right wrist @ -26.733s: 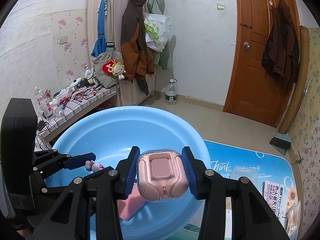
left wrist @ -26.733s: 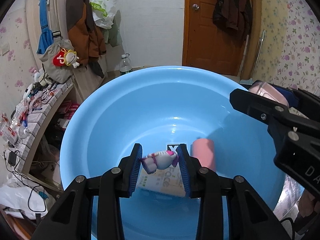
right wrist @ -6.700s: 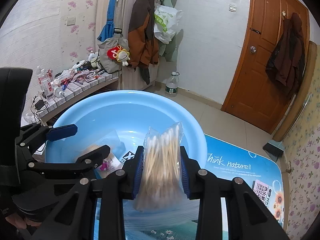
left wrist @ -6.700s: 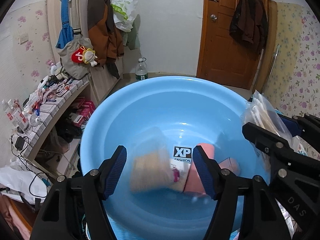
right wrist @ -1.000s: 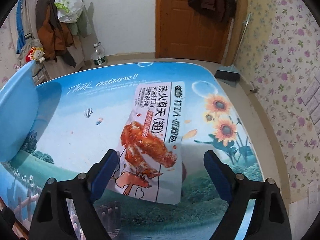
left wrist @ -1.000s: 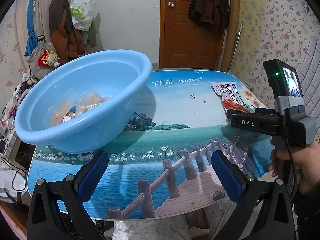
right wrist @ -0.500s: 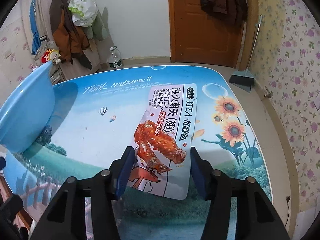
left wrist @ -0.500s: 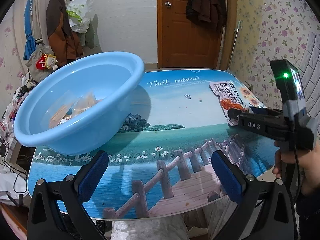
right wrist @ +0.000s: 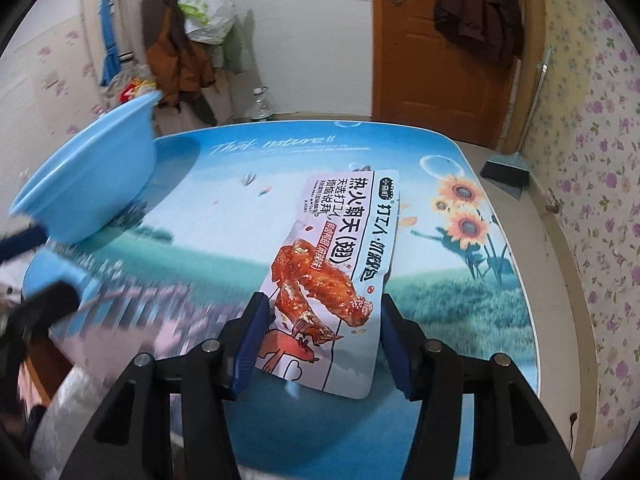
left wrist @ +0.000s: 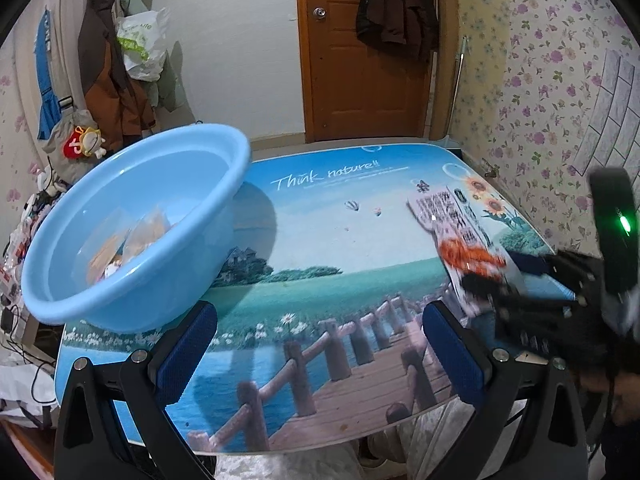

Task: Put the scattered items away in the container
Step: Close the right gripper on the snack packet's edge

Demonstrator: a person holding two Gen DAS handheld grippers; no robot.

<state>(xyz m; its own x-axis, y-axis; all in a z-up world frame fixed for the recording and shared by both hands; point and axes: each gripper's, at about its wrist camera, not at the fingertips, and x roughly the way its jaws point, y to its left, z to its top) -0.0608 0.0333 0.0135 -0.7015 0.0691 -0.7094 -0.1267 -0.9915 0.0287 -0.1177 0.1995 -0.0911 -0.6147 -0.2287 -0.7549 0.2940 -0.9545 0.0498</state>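
A white snack packet point(right wrist: 344, 240) printed with red chicken wings lies between my right gripper's point(right wrist: 320, 336) blue pads, which press on its two long edges. Its near end is lifted off the picture-printed table point(right wrist: 440, 296). In the left wrist view the packet point(left wrist: 456, 228) tilts up at the right, blurred, in the right gripper point(left wrist: 508, 280). The light blue basin point(left wrist: 160, 280) stands on the table's left side with several packets inside. My left gripper point(left wrist: 320, 352) stands wide open over the table's front edge, nothing between its fingers.
The basin point(right wrist: 92, 184) overhangs the table's left edge. A cluttered shelf point(left wrist: 16, 240) stands beyond it. On the floor behind are a water bottle point(right wrist: 260, 106) and a dustpan point(right wrist: 506, 170) by the wooden door point(left wrist: 360, 60). Coats hang on the wall.
The right gripper's jaws have narrowed from wide apart onto the packet's edges. The packet has risen at its near end and moved left with the gripper. The left gripper has shifted slightly.
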